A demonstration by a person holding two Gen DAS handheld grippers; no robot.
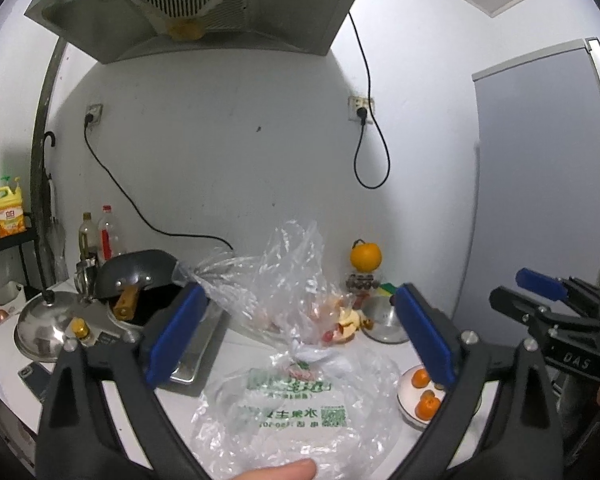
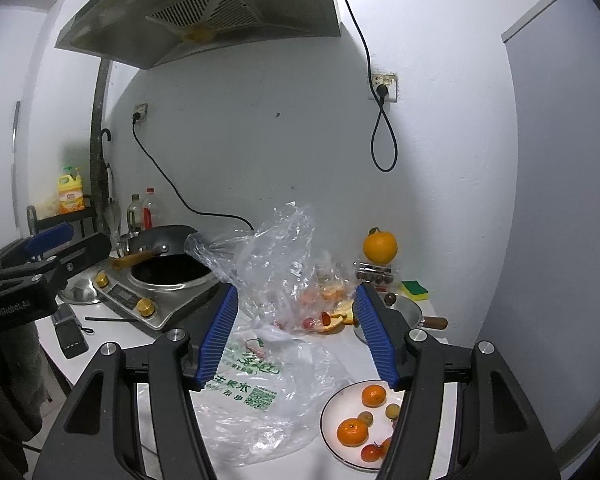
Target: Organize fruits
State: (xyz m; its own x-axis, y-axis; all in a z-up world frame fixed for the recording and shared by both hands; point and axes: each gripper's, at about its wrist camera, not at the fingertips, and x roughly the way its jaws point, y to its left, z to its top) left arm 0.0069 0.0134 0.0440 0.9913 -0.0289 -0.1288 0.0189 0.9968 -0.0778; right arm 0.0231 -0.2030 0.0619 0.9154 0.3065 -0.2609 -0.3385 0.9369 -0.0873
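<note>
The crumpled clear plastic bag [image 2: 260, 392] carries green Chinese print and a QR code. The left gripper [image 1: 300, 332], its side reading "ChenRobot.AI", and the right gripper [image 2: 296, 336], marked "DAS", both gape wide, empty.

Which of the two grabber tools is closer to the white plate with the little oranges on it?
Right. The right gripper hangs just above the white plate, its right finger overlapping the rim. The left gripper sits further left, over the printed plastic bag.

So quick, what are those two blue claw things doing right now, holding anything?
Left gripper: open, holding nothing, hanging above the plastic bags.
Right gripper: open, holding nothing, above the bags near the plate of fruit.
</note>
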